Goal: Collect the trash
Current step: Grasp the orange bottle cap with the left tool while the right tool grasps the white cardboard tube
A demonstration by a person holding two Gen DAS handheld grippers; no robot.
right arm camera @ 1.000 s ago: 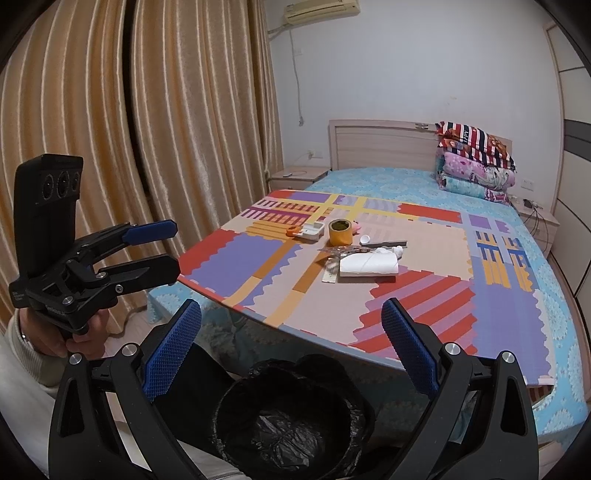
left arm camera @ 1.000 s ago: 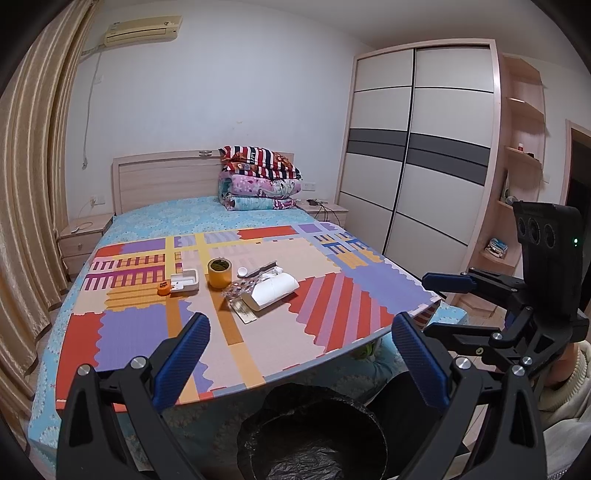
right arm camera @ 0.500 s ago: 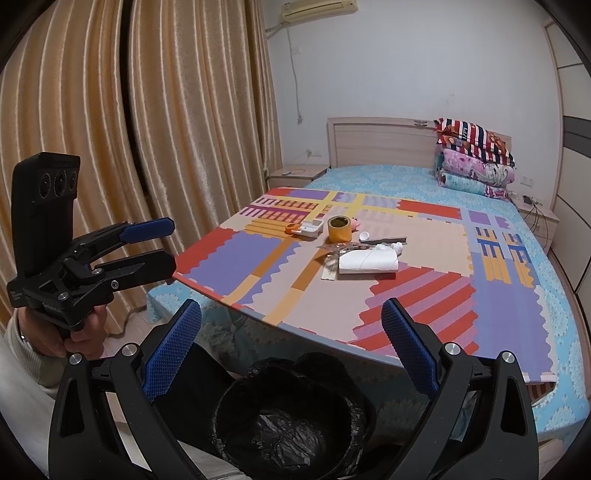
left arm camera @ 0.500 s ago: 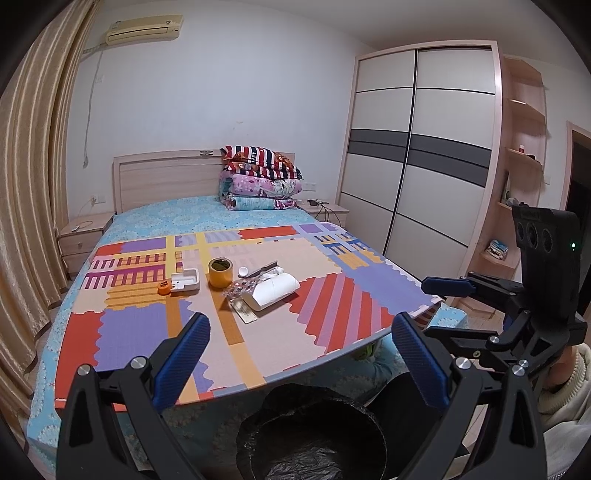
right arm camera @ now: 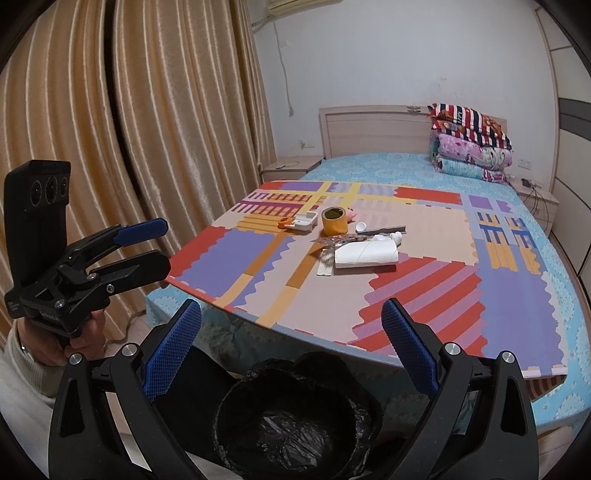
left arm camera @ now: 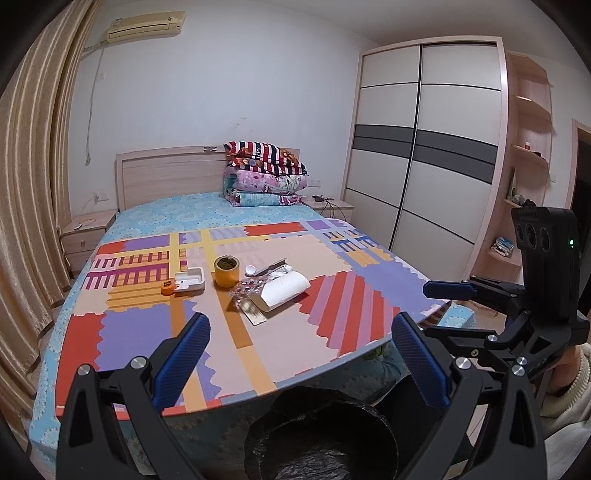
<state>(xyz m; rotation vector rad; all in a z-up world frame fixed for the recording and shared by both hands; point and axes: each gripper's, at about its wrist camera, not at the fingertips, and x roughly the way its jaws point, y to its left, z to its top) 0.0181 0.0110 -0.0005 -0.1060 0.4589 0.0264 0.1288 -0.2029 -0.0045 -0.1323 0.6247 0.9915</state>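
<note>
Left gripper point(left arm camera: 301, 356) and right gripper point(right arm camera: 291, 345): I see both spread wide, empty, hovering over the black-lined round trash bin point(right arm camera: 295, 413). Trash sits mid-way across the colourful foam mat point(left arm camera: 343, 306) on the bed: white paper roll point(left arm camera: 284, 290), yellow tape roll point(left arm camera: 226, 271), foil blister pack point(left arm camera: 248, 287).

A home bedroom. Ahead of the claw stands a double bed point(left arm camera: 207, 218) with a wooden headboard point(left arm camera: 166, 173) and folded quilts point(left arm camera: 266, 173); a sliding-door wardrobe point(left arm camera: 424, 147) stands to the right, gold curtains point(right arm camera: 129, 129) to the left, and an air conditioner point(left arm camera: 146, 24) above.
</note>
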